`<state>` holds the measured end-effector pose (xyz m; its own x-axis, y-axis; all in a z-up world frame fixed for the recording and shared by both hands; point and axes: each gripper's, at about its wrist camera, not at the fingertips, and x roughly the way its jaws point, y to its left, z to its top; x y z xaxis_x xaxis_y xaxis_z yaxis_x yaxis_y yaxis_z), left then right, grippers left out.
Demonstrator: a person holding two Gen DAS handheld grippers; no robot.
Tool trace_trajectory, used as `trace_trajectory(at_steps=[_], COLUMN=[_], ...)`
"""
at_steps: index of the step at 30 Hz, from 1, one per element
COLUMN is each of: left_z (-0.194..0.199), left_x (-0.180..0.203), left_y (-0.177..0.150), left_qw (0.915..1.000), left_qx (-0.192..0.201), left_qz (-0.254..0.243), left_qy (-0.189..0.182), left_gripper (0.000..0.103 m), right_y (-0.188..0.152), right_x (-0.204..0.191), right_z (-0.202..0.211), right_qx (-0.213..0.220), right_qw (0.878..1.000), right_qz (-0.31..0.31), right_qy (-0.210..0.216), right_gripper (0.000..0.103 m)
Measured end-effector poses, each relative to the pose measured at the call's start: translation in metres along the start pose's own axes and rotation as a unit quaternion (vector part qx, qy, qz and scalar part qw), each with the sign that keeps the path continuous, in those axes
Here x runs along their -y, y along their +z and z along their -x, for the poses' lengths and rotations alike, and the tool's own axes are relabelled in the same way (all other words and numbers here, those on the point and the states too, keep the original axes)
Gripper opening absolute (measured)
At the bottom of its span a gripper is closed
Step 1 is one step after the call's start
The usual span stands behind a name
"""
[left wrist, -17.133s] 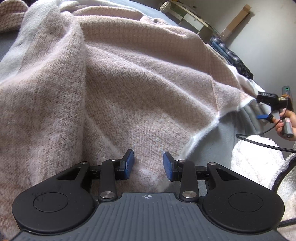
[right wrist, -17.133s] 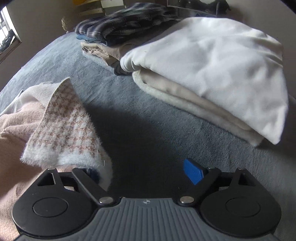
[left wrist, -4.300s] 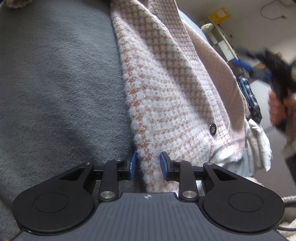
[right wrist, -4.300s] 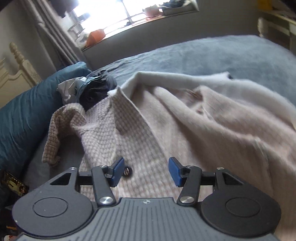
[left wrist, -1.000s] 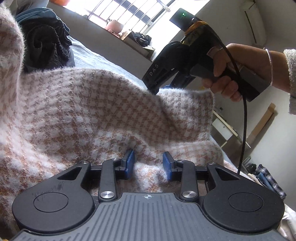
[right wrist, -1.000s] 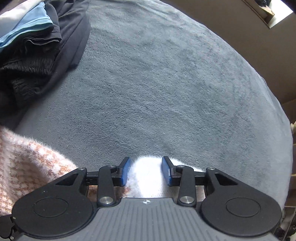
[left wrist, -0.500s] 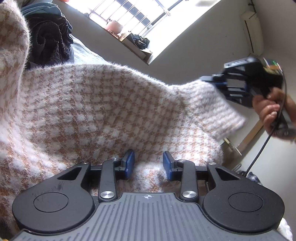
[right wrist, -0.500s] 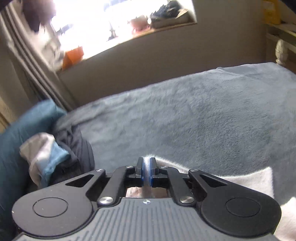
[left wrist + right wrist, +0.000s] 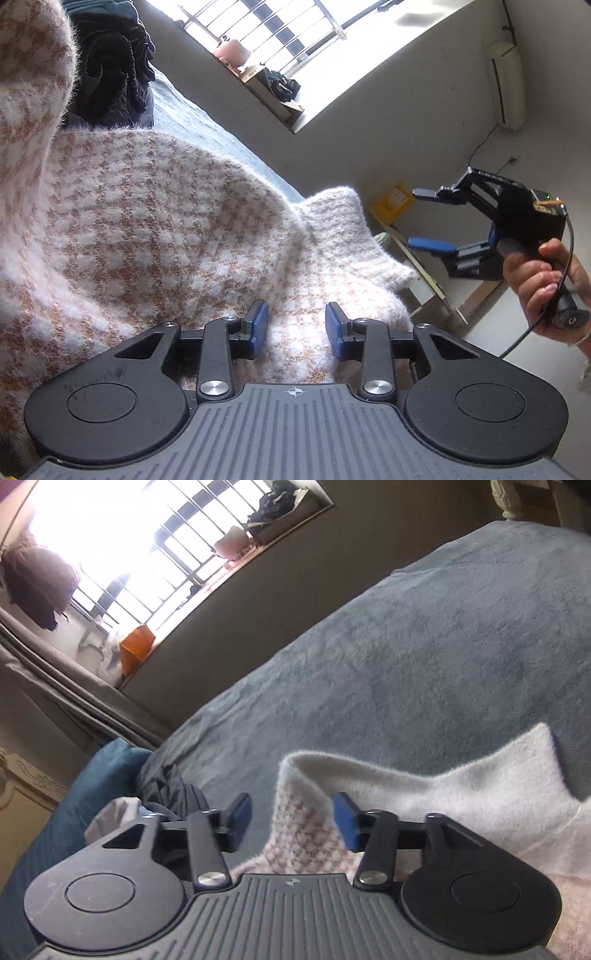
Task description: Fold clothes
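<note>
A fluffy pink-and-white houndstooth cardigan (image 9: pixel 155 229) fills the left wrist view. It bunches up in front of my left gripper (image 9: pixel 293 328), whose blue pads stand apart with cloth lying between them, not pinched. My right gripper (image 9: pixel 432 218) shows in the same view at the right, held in a hand, jaws wide open and clear of the cardigan's corner (image 9: pixel 343 210). In the right wrist view my right gripper (image 9: pixel 291 821) is open with a fold of the cardigan (image 9: pixel 306 812) loose between the pads. The cardigan's white inner side (image 9: pixel 461 790) lies on the bed.
The grey fleece bed cover (image 9: pixel 424 638) stretches ahead. A dark heap of clothes (image 9: pixel 110 70) lies at the far left by a blue pillow (image 9: pixel 81 794). A barred window (image 9: pixel 122 546) and its sill are behind. A wall and wooden boards (image 9: pixel 424 258) stand at the right.
My right gripper has opened and let go of the cardigan's corner, then drawn away to the right. The released corner has dropped onto the bed. My left gripper has stayed in place.
</note>
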<state>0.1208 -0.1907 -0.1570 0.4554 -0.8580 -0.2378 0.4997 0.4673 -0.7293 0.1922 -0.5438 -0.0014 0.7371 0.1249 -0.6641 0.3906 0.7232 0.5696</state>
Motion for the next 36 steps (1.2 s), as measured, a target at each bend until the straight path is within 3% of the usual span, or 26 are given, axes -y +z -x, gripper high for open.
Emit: trace_trajectory(at_steps=[8,12,16,19,21,23,26,31,36], left_z=[0.002,0.006,0.005,0.005,0.004,0.004,0.003,0.003,0.003], left_x=[-0.005,-0.011,-0.011,-0.01,-0.01,-0.01,-0.012,-0.012,-0.014], left_y=[0.003,0.004,0.004,0.005,0.005,0.004,0.005,0.003,0.003], left_qw=[0.9997,0.9988,0.9986,0.9988,0.9988,0.9988,0.9987,0.9985,0.9982], left_qx=[0.003,0.004,0.002,0.0,0.0,0.0,0.0,0.003,0.007], left_qz=[0.02,0.04,0.044,0.042,0.043,0.042,0.043,0.044,0.046], left_qy=[-0.016,-0.028,-0.028,-0.026,-0.026,-0.026,-0.028,-0.032,-0.039], left_gripper=[0.034,0.034,0.034,0.034,0.034,0.034,0.034,0.034,0.034], right_y=[-0.058,-0.07,-0.063,-0.048,-0.033,-0.023,-0.007,0.006,0.013], right_x=[0.065,0.091,0.099,0.095,0.082,0.08,0.105,0.135,0.167], right_z=[0.03,0.051,0.055,0.052,0.044,0.032,0.011,-0.011,-0.035], right_qx=[-0.064,-0.051,-0.011,0.023,0.029,0.026,-0.035,-0.044,-0.083], right_qw=[0.989,0.985,0.986,0.989,0.986,0.973,0.969,0.961,0.972], right_qz=[-0.136,-0.165,-0.166,-0.126,-0.013,0.08,0.099,0.125,0.092], right_qy=[-0.004,-0.005,-0.02,-0.077,-0.161,-0.213,-0.223,-0.241,-0.201], right_gripper=[0.065,0.065,0.065,0.065,0.065,0.067,0.071,0.086,0.094])
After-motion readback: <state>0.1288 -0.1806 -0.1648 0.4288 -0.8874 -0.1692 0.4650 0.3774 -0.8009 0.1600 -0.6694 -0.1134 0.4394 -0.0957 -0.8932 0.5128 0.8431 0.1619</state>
